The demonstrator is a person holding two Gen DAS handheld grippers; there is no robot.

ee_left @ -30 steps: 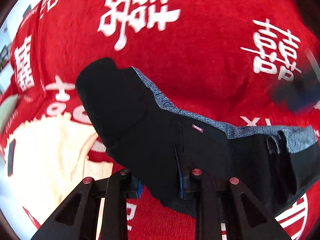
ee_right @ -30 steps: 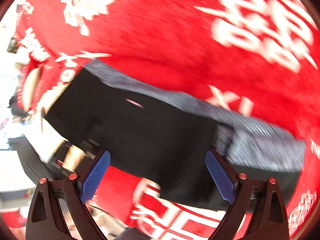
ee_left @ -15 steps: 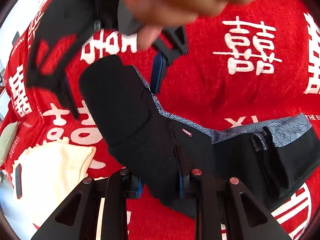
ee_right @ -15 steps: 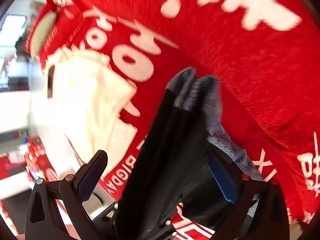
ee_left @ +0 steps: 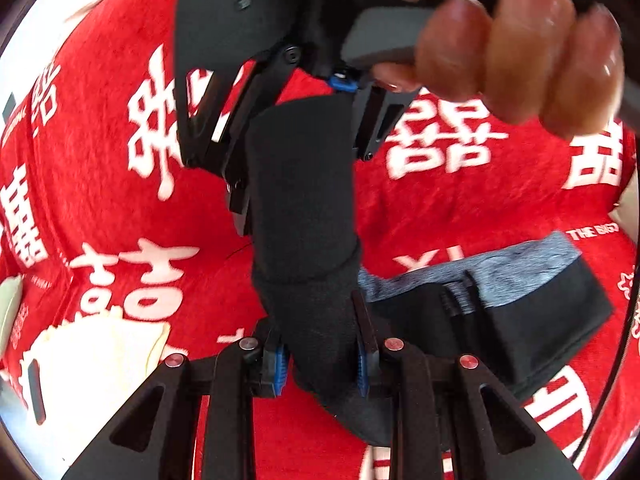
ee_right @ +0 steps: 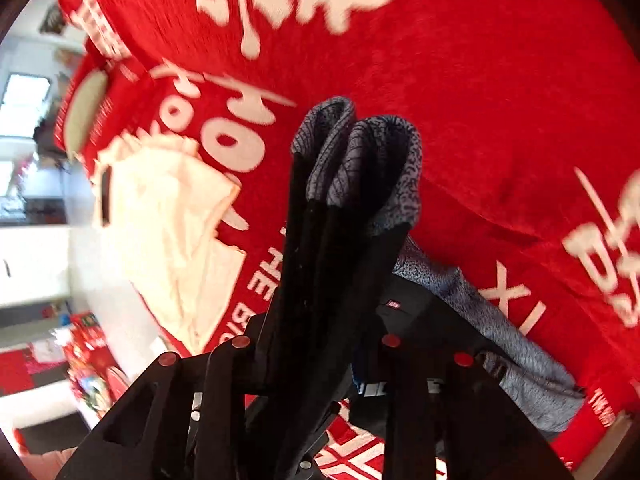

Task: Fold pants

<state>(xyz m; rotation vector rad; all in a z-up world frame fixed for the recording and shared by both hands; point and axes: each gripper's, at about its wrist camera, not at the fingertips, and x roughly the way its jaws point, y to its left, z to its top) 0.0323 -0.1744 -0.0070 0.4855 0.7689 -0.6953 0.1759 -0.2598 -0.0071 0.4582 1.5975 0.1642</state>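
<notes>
Left gripper (ee_left: 320, 364) is clamping the black pants (ee_left: 304, 208) at lower centre; right gripper (ee_right: 312, 356), jaws having just been closing, is pinching their folded grey-lined end, lifting off red cloth (ee_left: 460, 220).

Ahead of my left gripper (ee_left: 320, 360) the way was blocked: the black pants (ee_left: 304, 208) stood bunched between its fingers, with the right gripper (ee_left: 296, 168) and the hand (ee_left: 508, 52) crowding just beyond. Open red cloth (ee_left: 460, 216) lay to the right; a cream garment (ee_left: 92, 364) occupied the lower left.
</notes>
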